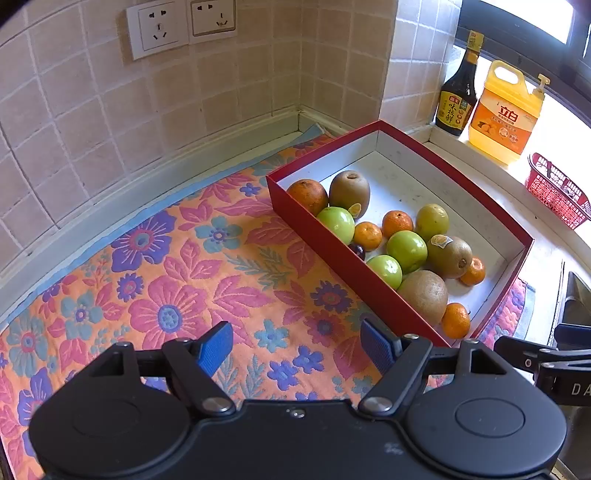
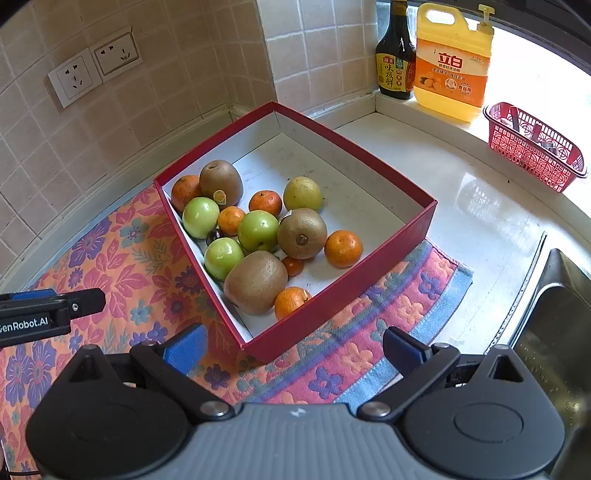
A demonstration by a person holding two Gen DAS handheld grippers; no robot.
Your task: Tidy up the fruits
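Observation:
A red box [image 2: 343,284] with a white inside holds several fruits: brown kiwis [image 2: 255,282], green apples [image 2: 258,231], small oranges [image 2: 343,248] and a yellow-green fruit [image 2: 303,193]. The same box [image 1: 325,236] shows in the left wrist view with the fruit [image 1: 406,250] bunched along its near wall. My left gripper [image 1: 297,349] is open and empty above the flowered cloth, left of the box. My right gripper [image 2: 293,349] is open and empty just in front of the box's near corner.
The flowered cloth [image 1: 184,280] covers the counter left of the box. A dark sauce bottle [image 2: 395,55], a yellow detergent jug [image 2: 452,66] and a red basket [image 2: 535,151] stand on the sill. A steel sink [image 2: 554,332] lies at right. Wall sockets [image 1: 181,27] are behind.

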